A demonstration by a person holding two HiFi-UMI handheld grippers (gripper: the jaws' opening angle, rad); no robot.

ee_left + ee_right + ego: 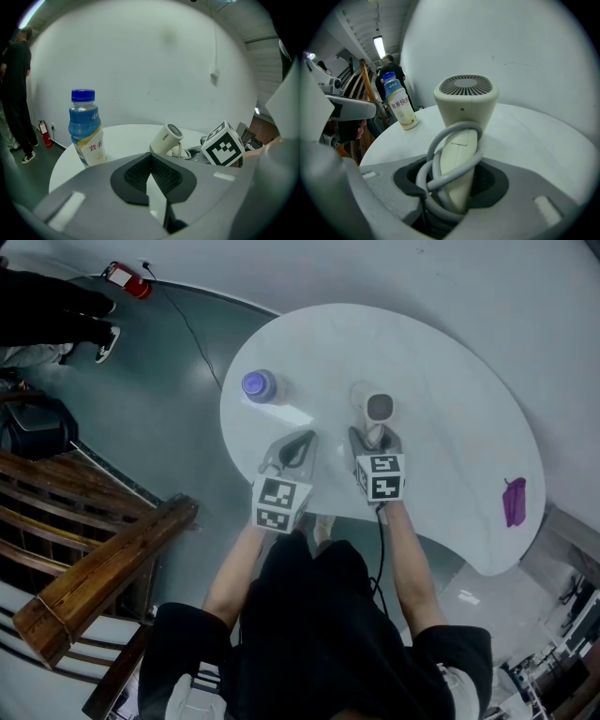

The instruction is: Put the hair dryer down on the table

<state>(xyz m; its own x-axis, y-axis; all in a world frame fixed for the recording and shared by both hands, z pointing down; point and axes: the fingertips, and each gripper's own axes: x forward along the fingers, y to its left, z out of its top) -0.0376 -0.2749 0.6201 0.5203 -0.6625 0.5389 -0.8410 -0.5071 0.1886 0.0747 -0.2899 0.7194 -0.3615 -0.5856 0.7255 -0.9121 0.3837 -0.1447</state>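
Hair dryer [379, 409], cream-coloured, right of centre on the white surface [450, 371], taken here in its turn. Farthest left, a bottle [86, 131] with a blue cap, upright and apart from the work, probably standing there simply to be out of the way. Next, the left gripper [150, 157]: jaws closed together on nothing, low over the near side of the surface not far from the bottle, idle and apparently held back so as not to crowd the placing. Then the right gripper [457, 171]: jaws spread wide yet closed round the dryer's handle, with the grey cord [433, 159] looped about that handle and caught between the pads with it, likely bundled so as not to trail. Barrel out ahead of the jaw tips, rear grille turned up, nozzle end down at or on the surface; contact not certain from any view. Gripped by the handle, presumably, to lower the heavy end first and stop it rolling. Placement judged near done, release not yet made. Far right, a small purple item [515, 501] near the edge, well clear.
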